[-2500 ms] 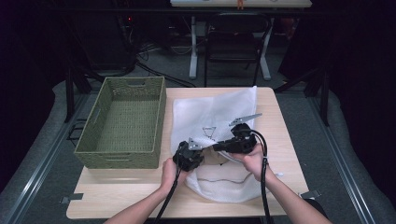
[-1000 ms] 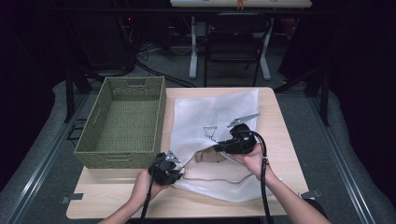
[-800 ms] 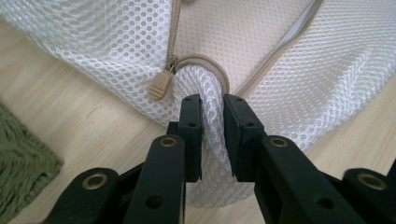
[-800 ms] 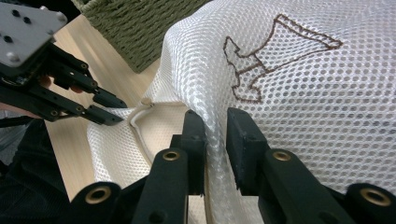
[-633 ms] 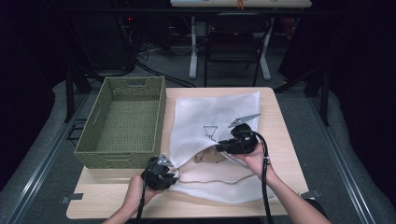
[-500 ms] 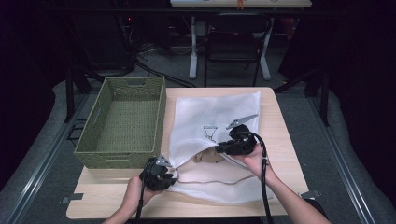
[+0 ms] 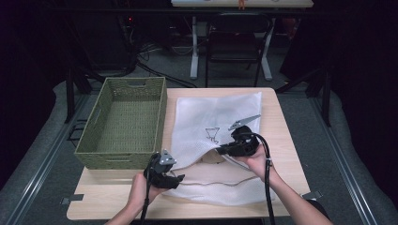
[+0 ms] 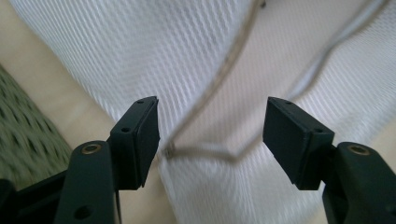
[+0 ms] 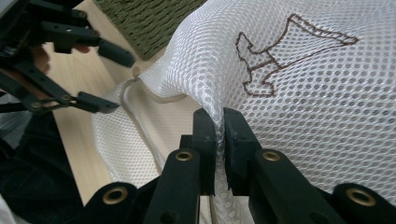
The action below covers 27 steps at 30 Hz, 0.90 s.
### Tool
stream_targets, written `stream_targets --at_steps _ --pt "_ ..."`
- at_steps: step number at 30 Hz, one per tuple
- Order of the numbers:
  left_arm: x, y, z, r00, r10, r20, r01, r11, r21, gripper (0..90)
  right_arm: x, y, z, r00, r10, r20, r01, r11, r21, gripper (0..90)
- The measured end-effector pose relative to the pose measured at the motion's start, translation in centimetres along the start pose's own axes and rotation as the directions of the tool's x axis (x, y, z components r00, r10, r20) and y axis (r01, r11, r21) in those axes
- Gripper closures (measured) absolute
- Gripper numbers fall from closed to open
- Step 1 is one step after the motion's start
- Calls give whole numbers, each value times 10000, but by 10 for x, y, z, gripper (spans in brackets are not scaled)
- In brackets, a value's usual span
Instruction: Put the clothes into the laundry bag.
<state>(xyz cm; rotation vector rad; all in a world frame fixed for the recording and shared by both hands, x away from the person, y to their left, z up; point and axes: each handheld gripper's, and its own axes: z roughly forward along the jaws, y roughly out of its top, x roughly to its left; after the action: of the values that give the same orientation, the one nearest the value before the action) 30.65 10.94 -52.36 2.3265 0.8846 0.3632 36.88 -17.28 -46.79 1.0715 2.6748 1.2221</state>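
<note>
The right gripper [image 9: 219,135] pinches a lifted fold of the white mesh laundry bag [image 7: 216,112] mid-bench. The left gripper [image 8: 210,135], jaws apart, hovers low over the bag's drawstring edge near the bench's front edge.

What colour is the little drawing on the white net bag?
Brown, stitched on the white mesh bag. The drawing shows best in the right gripper view.

The woven basket [image 8: 23,140] beside the left gripper [image 8: 212,130] is a green blur at the frame's edge. Inside the mesh laundry bag [image 7: 211,117], something brownish [image 7: 212,160] sits at the opening, perhaps a garment, mostly covered by the raised flap.
</note>
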Motion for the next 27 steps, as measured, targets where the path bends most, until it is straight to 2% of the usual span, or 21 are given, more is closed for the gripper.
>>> stream_targets --at_steps 4,6,8,10,11,13,16,18,20,24,27 --pt "-10 17 12 9961 780 -414 -782 9969 -35 364 -1 -1 2 9999 60 -84 -58 9998 170 844" --pt "-14 22 18 9935 1010 -522 -1015 9948 -72 376 -2 -1 2 9999 40 -140 -38 9998 190 844" --pt "-15 27 26 9928 1082 -522 -1085 9941 -13 406 -2 -1 2 9999 25 -159 -21 9996 279 844" --pt "-14 30 31 9932 1085 -416 -1086 9941 1 464 -3 -2 1 9998 31 -204 -26 9996 278 844" --pt "-14 31 34 9907 1257 -528 -1258 9921 -3 500 -2 -2 2 9998 42 -189 -36 9994 338 845" --pt "-14 31 38 9899 1346 -452 -1348 9909 -5 590 -3 -3 2 9996 79 -279 -67 9991 411 846" --pt "-14 29 40 9854 1647 -424 -1647 9863 49 765 -4 -5 3 9993 96 -362 -72 9979 646 846" --pt "-14 28 40 9821 1859 -305 -1856 9826 124 848 -4 -7 6 9993 28 -369 3 9966 829 847" --pt "-13 27 39 9794 2020 -64 -2019 9793 118 862 -4 -8 7 9991 44 -419 -2 9951 993 846" --pt "-9 25 34 9784 2042 324 -2043 9789 6 866 -6 -11 7 9989 70 -473 -13 9928 1197 845" --pt "-5 21 31 9806 1771 843 -1776 9841 -11 867 -10 -16 10 9987 101 -504 -16 9860 1670 844"
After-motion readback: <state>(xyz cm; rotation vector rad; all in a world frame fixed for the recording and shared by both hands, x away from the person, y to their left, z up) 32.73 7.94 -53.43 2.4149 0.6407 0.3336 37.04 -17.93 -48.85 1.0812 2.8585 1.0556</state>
